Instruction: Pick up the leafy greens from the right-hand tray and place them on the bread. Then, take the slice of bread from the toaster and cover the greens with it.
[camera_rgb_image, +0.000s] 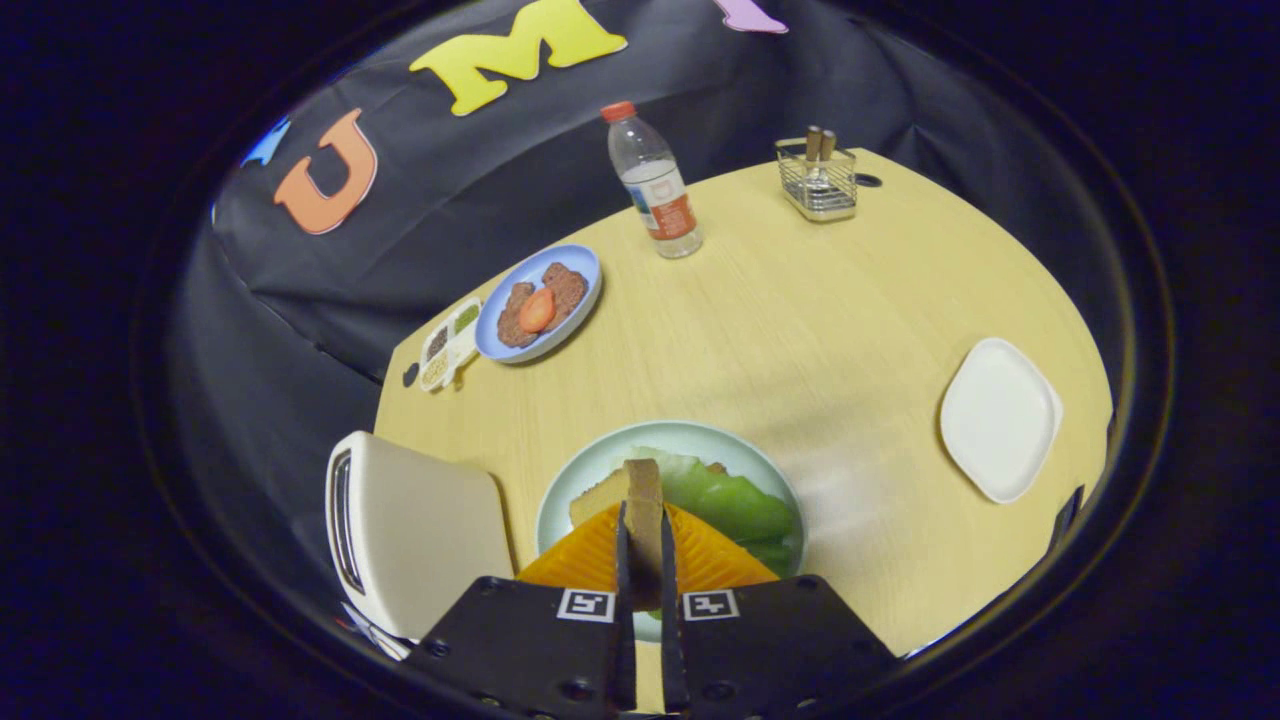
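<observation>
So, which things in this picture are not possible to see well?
- Bread slice: held edge-on in the gripper, its jaws shut on it; its faces hidden.
- Bottom bread on the plate: mostly behind the fingers.
- Greens: near part covered by the fingers.
- Toaster: slot seen at a steep angle, inside unclear.
- Small tray beside the blue plate: contents too small.

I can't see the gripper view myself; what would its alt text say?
The tool is shut on a slice of bread held on edge above leafy greens on a pale round plate. On the wooden table also stand a toaster, a bottle and a white square tray.
</observation>
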